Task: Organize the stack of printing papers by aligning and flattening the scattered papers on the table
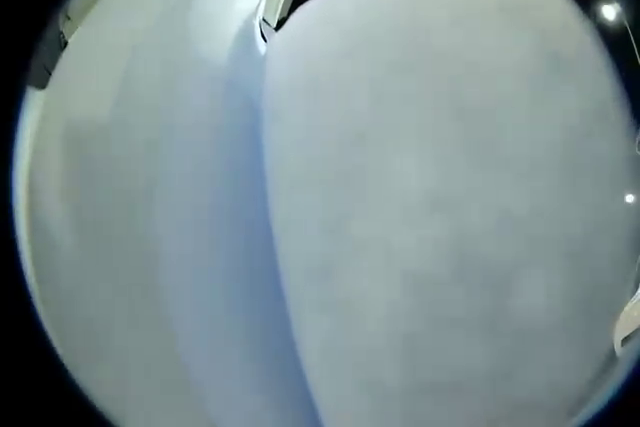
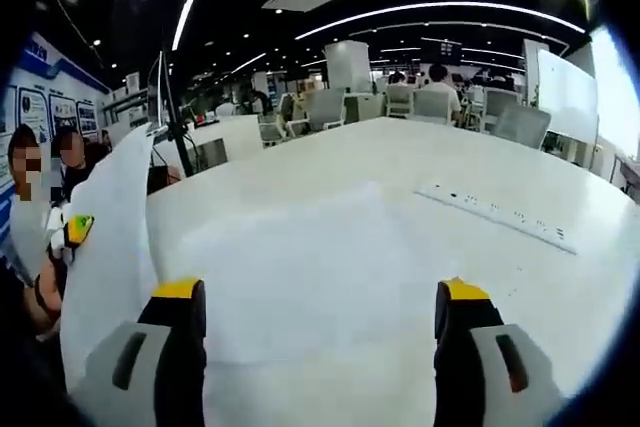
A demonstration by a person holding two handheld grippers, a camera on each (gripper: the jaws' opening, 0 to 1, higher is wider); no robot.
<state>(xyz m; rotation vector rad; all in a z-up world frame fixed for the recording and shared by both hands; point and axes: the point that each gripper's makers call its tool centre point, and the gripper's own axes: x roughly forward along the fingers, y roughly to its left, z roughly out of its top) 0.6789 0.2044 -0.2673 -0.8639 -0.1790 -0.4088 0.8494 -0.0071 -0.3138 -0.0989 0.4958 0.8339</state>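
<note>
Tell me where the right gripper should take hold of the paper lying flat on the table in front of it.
Probably by its near edge, sliding in low from the gripper's own side. The flat paper lies flush on the table, its near edge sitting between the right gripper's open jaws, so only an edge offers purchase. The raised paper stands at left.

left gripper view pressed against papers [image 1: 420,207], right gripper view low over table [image 2: 500,167], perhaps sharing papers

Right gripper [image 2: 320,322], jaws wide apart
</note>
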